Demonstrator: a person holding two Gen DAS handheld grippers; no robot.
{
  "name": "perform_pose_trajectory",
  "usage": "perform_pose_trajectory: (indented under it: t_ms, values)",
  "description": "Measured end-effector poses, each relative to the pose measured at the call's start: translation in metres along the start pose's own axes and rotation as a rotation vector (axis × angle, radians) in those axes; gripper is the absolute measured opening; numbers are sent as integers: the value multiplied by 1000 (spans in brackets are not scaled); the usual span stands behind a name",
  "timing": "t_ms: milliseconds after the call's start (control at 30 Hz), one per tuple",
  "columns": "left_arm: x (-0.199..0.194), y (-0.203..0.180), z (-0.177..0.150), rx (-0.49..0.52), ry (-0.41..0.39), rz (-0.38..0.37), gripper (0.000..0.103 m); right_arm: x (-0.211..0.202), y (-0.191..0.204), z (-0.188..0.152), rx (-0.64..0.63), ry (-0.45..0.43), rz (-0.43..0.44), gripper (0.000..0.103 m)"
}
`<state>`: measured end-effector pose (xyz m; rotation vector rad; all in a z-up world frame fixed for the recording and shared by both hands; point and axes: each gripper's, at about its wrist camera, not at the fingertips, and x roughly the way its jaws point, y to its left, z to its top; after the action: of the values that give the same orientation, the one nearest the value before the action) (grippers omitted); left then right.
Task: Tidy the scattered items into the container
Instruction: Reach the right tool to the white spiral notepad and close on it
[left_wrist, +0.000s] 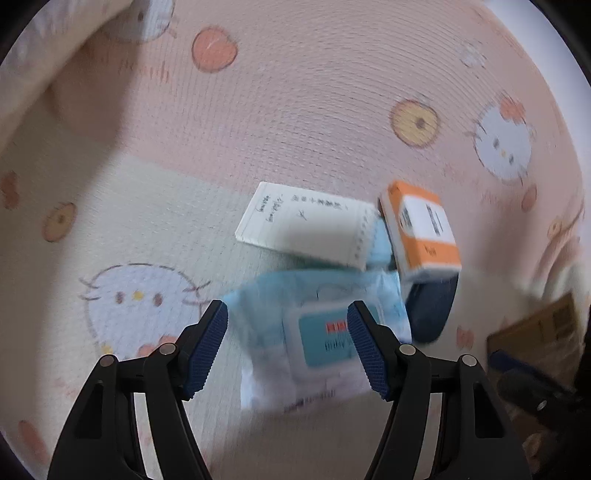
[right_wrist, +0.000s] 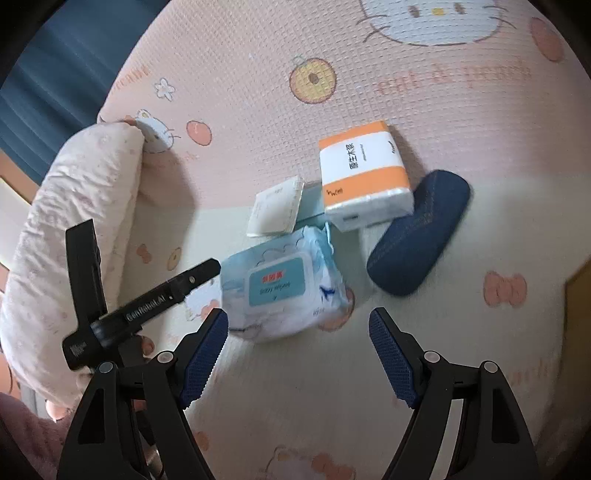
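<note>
Both the left gripper (left_wrist: 288, 347) and the right gripper (right_wrist: 299, 354) stand wide apart, holding nothing, above a patterned mat (right_wrist: 406, 92). On it lie a wipes pack (right_wrist: 280, 291), a notepad (right_wrist: 275, 210), an orange tissue pack (right_wrist: 364, 173) and a dark blue case (right_wrist: 417, 236), clustered together. A cardboard box (left_wrist: 543, 332) sits at the right edge of the left wrist view.

Orange-and-white tissue pack (right_wrist: 364, 173), navy denim case (right_wrist: 417, 236), pale-blue wipes pack (right_wrist: 280, 288), pink cartoon-cat mat (right_wrist: 443, 110).
</note>
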<state>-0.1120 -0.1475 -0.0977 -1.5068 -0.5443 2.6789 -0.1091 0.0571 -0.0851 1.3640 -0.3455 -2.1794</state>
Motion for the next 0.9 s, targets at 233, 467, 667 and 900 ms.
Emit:
perform_pose_trajectory:
  t_ms: [233, 467, 667, 900]
  values:
    - [44, 39, 23, -215, 79, -174, 71, 38, -6, 31, 101, 15, 167, 77]
    - [70, 45, 38, -182, 77, -139, 71, 75, -1, 56, 86, 0, 107, 55]
    - [82, 46, 40, -208, 72, -152, 71, 100, -4, 70, 127, -6, 127, 39]
    - [88, 49, 49, -163, 41, -65, 68, 128, 0, 77, 105, 15, 86, 32]
